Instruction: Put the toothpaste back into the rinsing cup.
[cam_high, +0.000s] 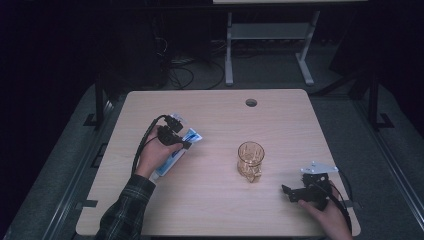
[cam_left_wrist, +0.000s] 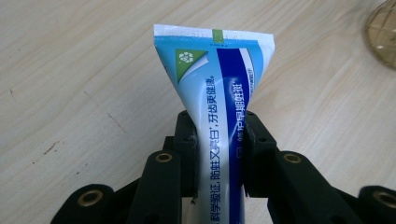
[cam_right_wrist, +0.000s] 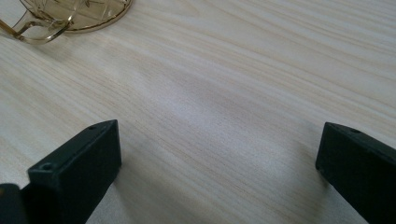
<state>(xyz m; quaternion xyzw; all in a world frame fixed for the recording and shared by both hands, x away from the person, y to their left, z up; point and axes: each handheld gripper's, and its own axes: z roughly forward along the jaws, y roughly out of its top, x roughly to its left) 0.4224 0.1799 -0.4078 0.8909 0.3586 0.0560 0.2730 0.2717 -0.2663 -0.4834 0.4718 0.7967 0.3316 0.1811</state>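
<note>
A: Entry, left side. The left gripper has its black fingers clenched on the flat blue-and-white plastic toothpaste tube, one pad on each flank of the tube body. The crimped flat end points away from the gripper camera, and Chinese lettering runs along the tube's length.

B: Where is the tube on the bench?

A: In the high view the tube is over the left half of the pale wood-grain bench, with the left gripper across its middle and the person's hand wrapped around the gripper body. I cannot tell from these views whether the tube rests on the bench or is clear of it.

B: Right side?

A: The right gripper sits low near the front right corner of the bench, held in the other hand. Its fingers are released and stand wide apart, with bare bench between them.

B: Anything else nearby?

A: An amber cut-glass mug with a handle stands upright between the two grippers, nearer the right one, apart from both. Its base and handle show at the top left of the right gripper view.
</note>
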